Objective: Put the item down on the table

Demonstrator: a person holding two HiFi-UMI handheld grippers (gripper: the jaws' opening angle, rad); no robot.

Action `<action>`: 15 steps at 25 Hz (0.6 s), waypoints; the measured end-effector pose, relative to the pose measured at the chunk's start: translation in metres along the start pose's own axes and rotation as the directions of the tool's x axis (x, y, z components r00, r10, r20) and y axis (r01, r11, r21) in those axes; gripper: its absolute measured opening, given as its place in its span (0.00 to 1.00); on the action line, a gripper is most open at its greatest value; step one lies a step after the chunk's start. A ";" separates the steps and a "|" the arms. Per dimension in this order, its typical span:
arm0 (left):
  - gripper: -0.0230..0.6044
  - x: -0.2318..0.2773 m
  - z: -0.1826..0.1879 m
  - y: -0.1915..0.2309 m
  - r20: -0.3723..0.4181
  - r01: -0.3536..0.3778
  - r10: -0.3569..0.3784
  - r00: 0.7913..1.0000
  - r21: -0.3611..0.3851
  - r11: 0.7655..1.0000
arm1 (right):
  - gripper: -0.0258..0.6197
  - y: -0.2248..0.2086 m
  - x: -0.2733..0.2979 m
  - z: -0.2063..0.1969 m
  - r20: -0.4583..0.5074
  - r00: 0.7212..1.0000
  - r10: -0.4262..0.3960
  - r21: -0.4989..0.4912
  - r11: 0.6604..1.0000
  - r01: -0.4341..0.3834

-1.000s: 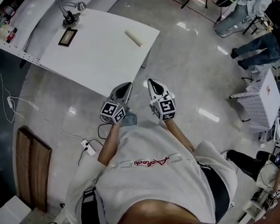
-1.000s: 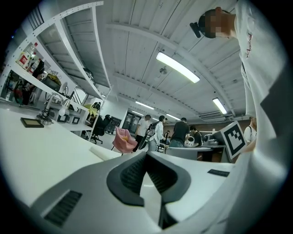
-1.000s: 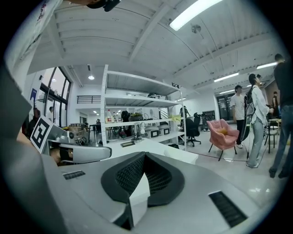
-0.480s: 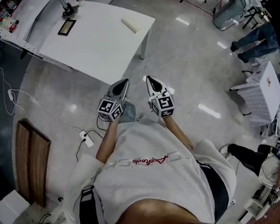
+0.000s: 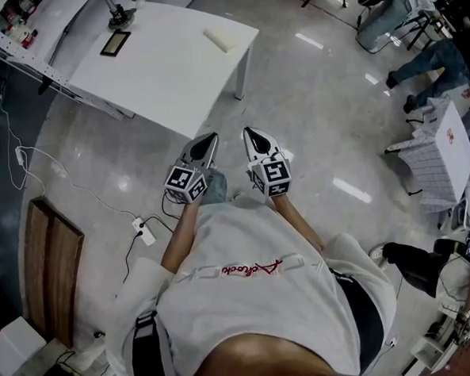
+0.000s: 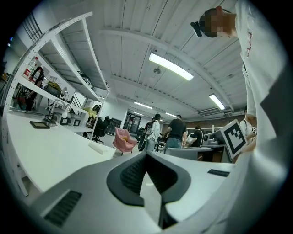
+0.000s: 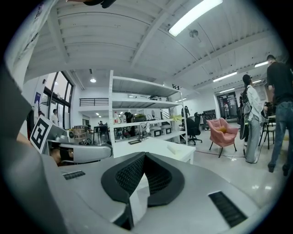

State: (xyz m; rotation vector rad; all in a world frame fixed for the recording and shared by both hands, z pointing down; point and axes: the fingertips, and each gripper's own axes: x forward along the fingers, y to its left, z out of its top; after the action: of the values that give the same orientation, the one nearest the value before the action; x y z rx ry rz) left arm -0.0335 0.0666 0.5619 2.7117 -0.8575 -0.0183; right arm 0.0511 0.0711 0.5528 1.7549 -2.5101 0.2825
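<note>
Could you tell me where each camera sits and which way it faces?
Head view: on the person's head, looking steeply down at the white table and floor; shows shirt, forearms, left gripper, right gripper.
Left gripper view: on the left gripper, looking along its shut jaws over the table; the right gripper's cube at right.
Right gripper view: on the right gripper, along its shut jaws toward the table; left gripper's cube at left.
Shared: all see the table; both gripper views see the pink chair.

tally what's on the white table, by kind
Dark flat frame: 1
Cream block: 1
Metal stand: 1
Total: 3
</note>
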 end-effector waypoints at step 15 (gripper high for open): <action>0.05 -0.001 -0.006 -0.007 0.007 0.001 -0.001 1.000 -0.005 1.000 | 0.03 0.001 -0.013 -0.006 0.001 1.000 0.002 -0.004 1.000 -0.002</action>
State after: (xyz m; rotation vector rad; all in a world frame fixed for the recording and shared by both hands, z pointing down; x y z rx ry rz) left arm -0.0301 0.0743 0.5654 2.7087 -0.8566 -0.0300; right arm 0.0546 0.0842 0.5568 1.7517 -2.5116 0.2770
